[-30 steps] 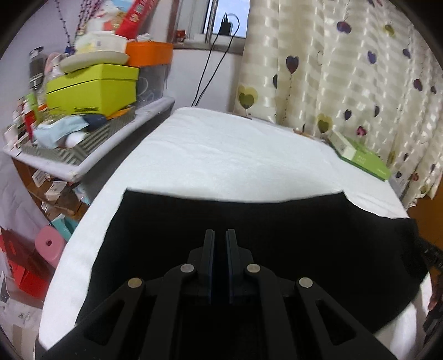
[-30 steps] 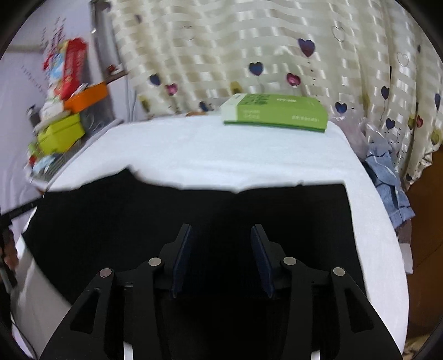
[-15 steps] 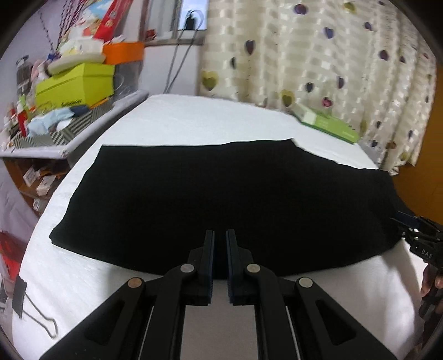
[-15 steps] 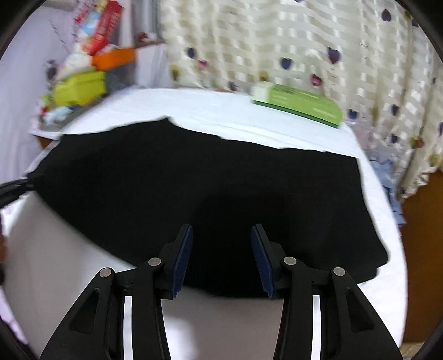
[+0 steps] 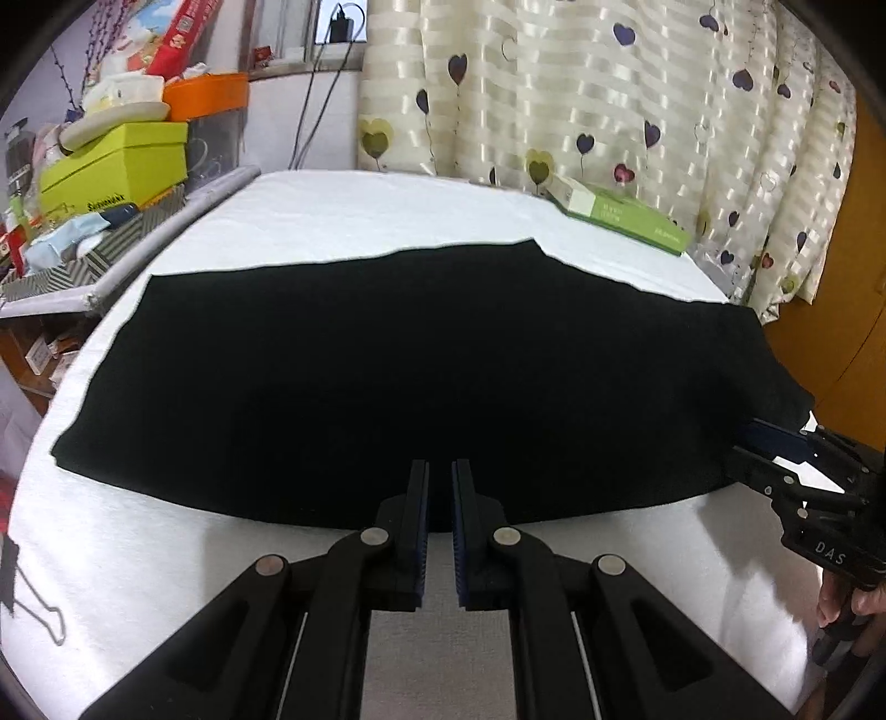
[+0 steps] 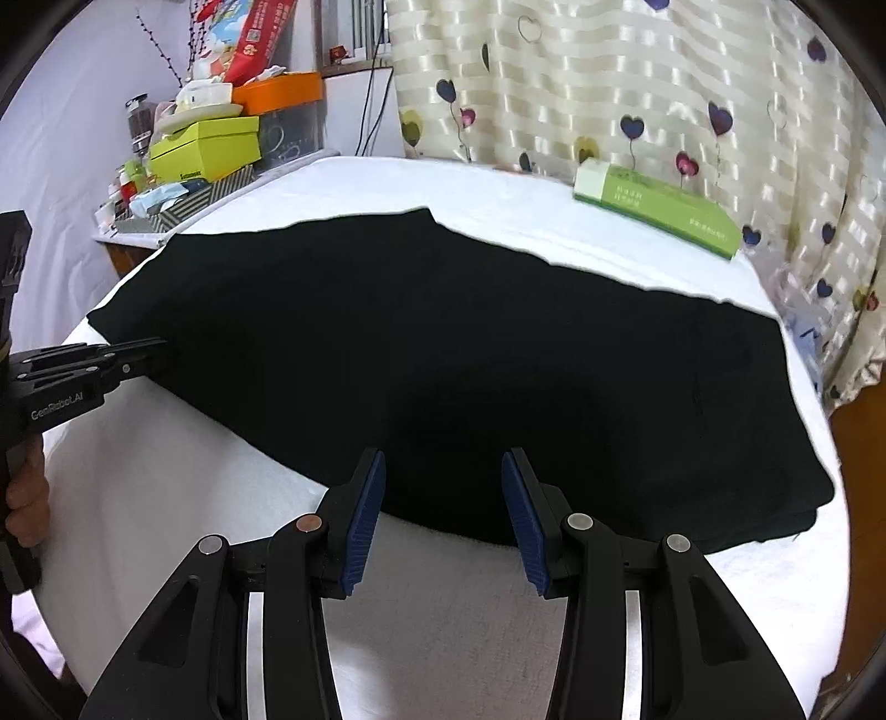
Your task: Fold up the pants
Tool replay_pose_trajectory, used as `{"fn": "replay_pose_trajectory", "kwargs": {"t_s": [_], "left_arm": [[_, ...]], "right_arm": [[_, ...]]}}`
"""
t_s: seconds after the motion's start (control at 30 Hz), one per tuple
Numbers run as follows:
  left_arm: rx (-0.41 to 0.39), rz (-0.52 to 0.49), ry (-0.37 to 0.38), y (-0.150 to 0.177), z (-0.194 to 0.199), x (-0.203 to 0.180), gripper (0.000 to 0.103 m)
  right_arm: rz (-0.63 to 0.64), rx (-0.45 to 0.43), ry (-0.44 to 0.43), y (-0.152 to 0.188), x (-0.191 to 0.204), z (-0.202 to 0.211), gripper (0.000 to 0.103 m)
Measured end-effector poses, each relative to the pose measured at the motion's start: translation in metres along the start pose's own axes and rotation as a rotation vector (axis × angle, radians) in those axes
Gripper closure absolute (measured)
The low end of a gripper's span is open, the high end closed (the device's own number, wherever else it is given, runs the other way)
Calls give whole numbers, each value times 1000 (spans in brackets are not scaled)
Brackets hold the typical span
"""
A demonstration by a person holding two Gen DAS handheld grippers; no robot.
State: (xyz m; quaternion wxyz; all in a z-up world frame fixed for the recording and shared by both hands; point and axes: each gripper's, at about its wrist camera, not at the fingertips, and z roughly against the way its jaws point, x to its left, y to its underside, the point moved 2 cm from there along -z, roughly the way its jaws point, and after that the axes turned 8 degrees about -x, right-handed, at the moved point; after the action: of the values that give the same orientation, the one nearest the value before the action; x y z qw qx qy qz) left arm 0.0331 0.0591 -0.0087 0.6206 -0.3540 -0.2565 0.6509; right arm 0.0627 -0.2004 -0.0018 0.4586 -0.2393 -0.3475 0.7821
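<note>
Pants, black soft-knit fabric (image 5: 421, 376), lay folded flat across the white padded table (image 5: 166, 554), stretching from 9 to 3 o'clock. Since a second earlier both claws had drawn back off the cloth toward 6 o'clock, suggesting one fold was complete. Left gripper (image 5: 440, 526) stood nearly clenched, holding nothing. Right gripper (image 6: 441, 515) was spread wide, empty, its tips over the near hem

White-covered table (image 5: 343, 210) filling the middle. Far behind, cream striped curtain (image 5: 581, 94) dotted with hearts. Far left, window (image 5: 338, 22) with dangling black cables (image 5: 310, 105), lilac wall (image 6: 72, 83), cluttered shelf (image 5: 99, 243) stacked with boxes. Right, brown wooden panel (image 5: 841, 310).
</note>
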Motion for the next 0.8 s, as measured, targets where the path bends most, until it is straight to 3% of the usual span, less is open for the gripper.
{"fn": "replay_pose_trajectory", "kwargs": {"t_s": [0.17,0.4,0.6,0.8], "left_arm": [[-25,-10,-54,-2,6,6,94],[2,4,-130,0,-4,33,94],[-10,12,-174,-2,1,52,94],[-13,66,-214,-4,2,80,94]], "right_arm": [[34,-27,-72,-8,27,0,58],[75,24,-100,-4,47,-23,58],[53,-15,-87,-10,34,-14,58],[-33,16,-63,-6,6,-20,58]]}}
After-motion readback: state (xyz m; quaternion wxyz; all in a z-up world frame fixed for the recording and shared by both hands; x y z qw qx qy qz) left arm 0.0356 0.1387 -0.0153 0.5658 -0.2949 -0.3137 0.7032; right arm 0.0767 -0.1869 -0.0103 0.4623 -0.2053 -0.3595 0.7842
